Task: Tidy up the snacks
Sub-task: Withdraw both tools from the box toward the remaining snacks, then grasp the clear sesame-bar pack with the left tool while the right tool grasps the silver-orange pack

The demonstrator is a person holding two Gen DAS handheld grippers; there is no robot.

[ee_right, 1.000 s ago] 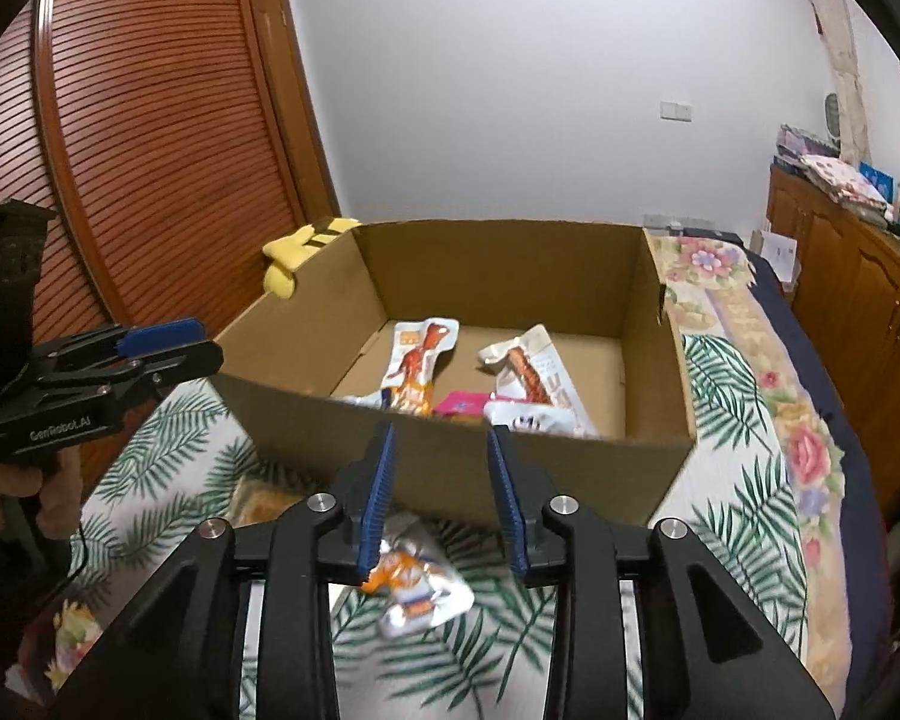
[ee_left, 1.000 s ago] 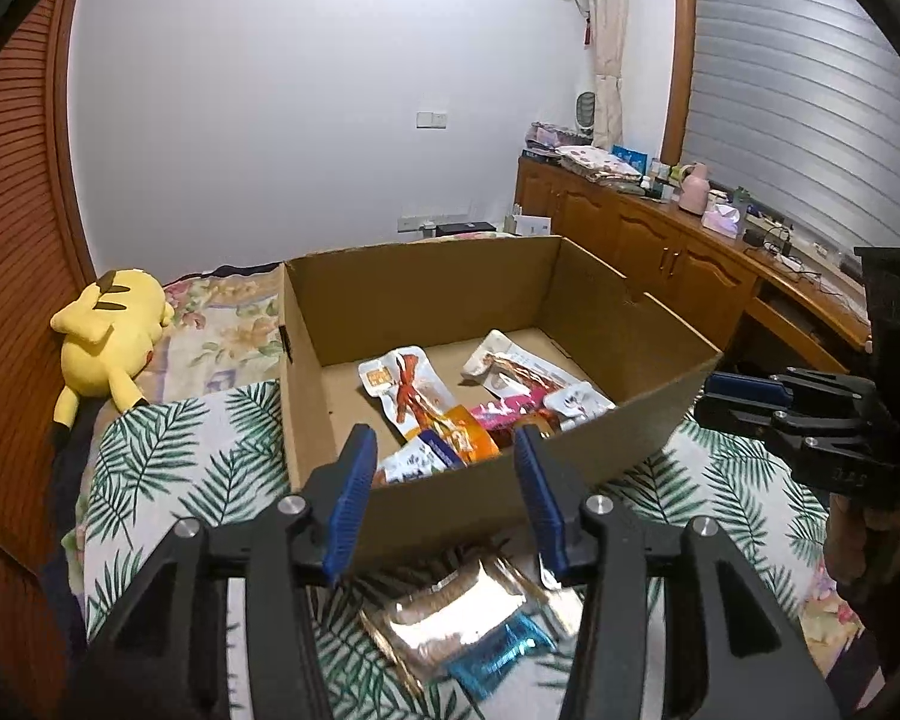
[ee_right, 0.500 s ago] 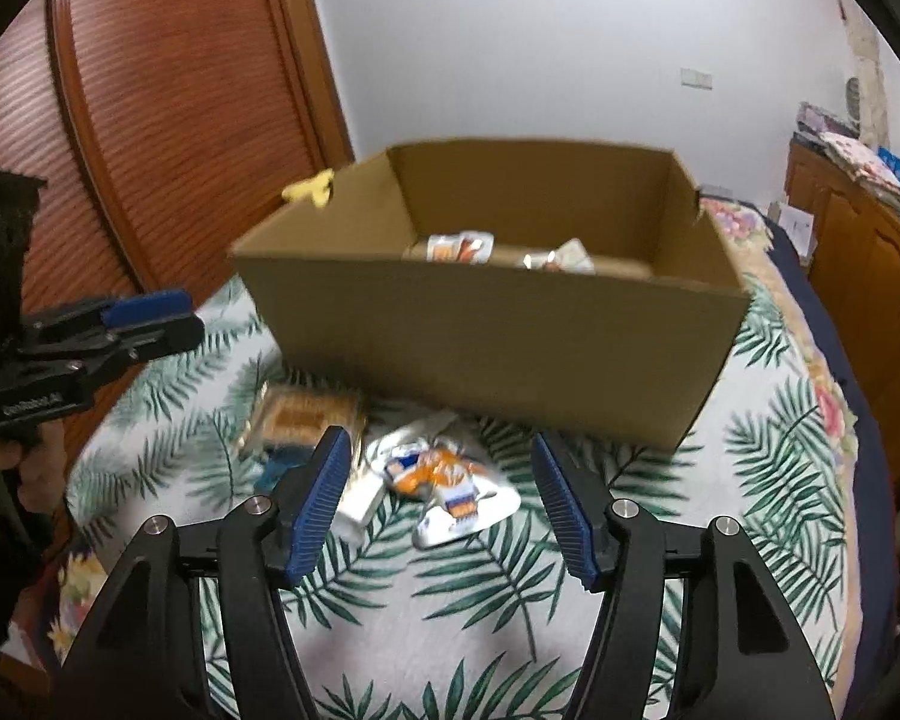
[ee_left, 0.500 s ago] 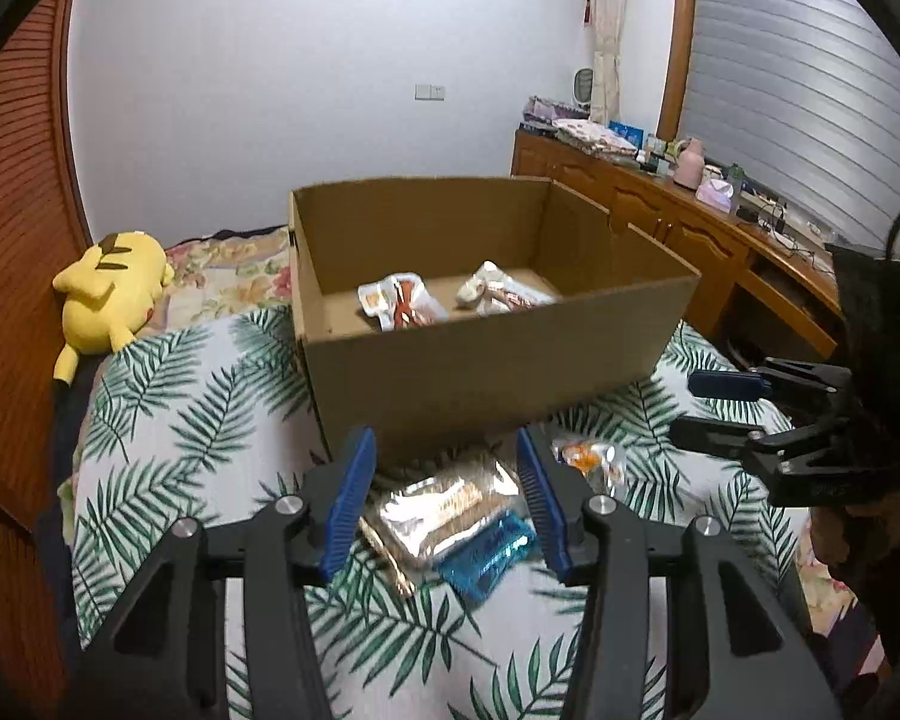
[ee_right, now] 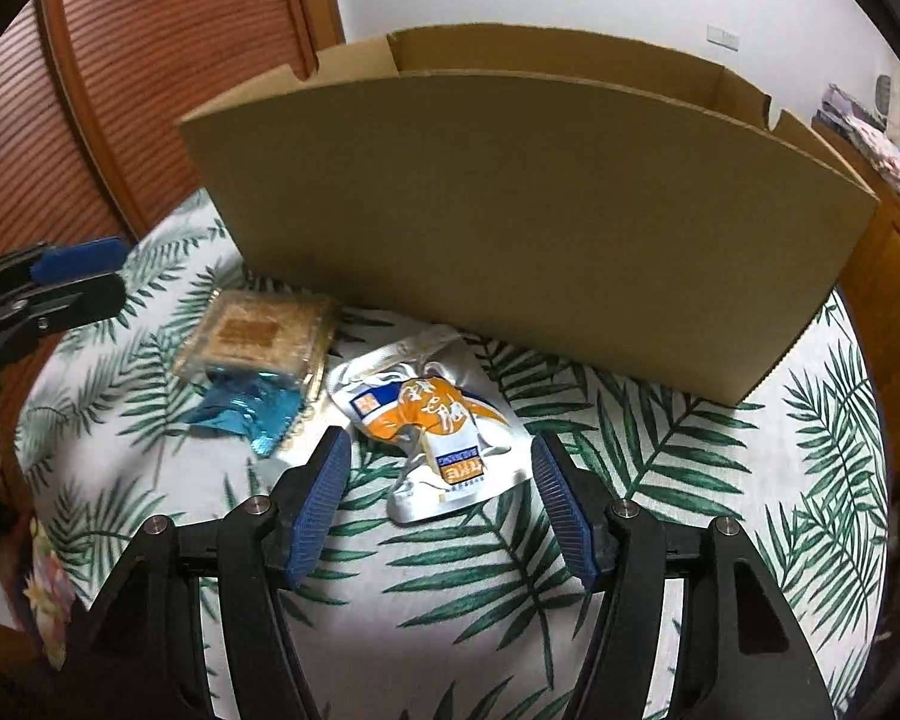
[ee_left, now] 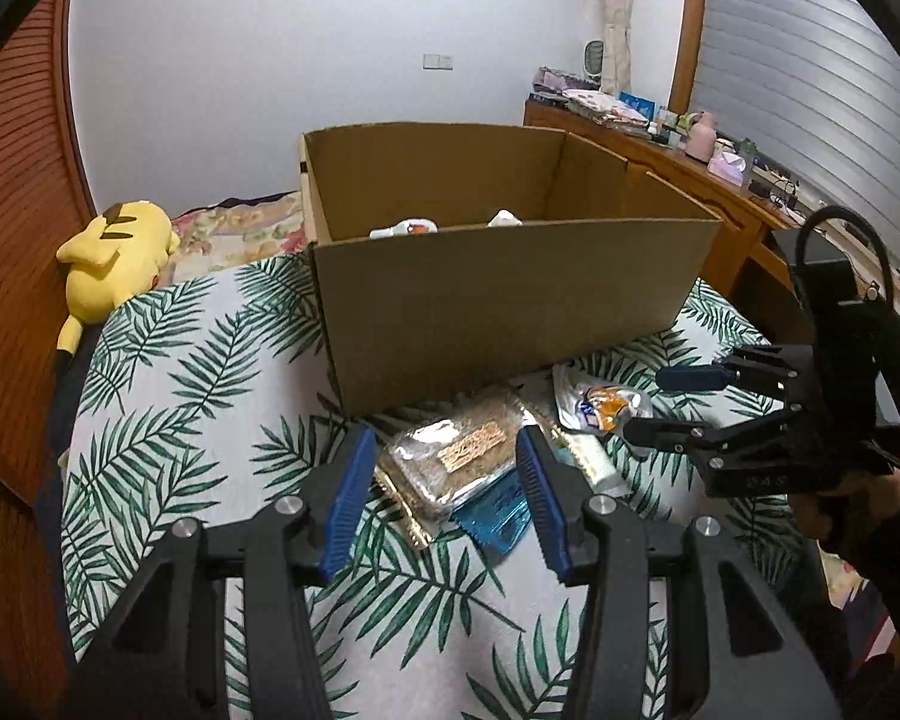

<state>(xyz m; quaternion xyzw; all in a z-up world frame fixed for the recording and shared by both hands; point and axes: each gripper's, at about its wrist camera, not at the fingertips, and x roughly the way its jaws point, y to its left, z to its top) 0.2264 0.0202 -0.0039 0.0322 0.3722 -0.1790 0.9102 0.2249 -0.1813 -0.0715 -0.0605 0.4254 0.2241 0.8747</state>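
A cardboard box stands on the leaf-print bedspread, with snack packets barely showing over its rim; it also fills the right wrist view. In front of it lie a clear pack of brown biscuits, a blue foil packet and an orange-and-white pouch. My left gripper is open just above the biscuit pack. My right gripper is open, its jaws either side of the orange-and-white pouch. The blue packet lies to its left.
A yellow plush toy lies at the bed's far left by the wooden sliding door. A wooden counter with small items runs along the right wall. The right gripper shows in the left wrist view.
Both grippers have dropped from above the box down to the packets in front of it. The right gripper has opened wide and now straddles the orange-and-white pouch.
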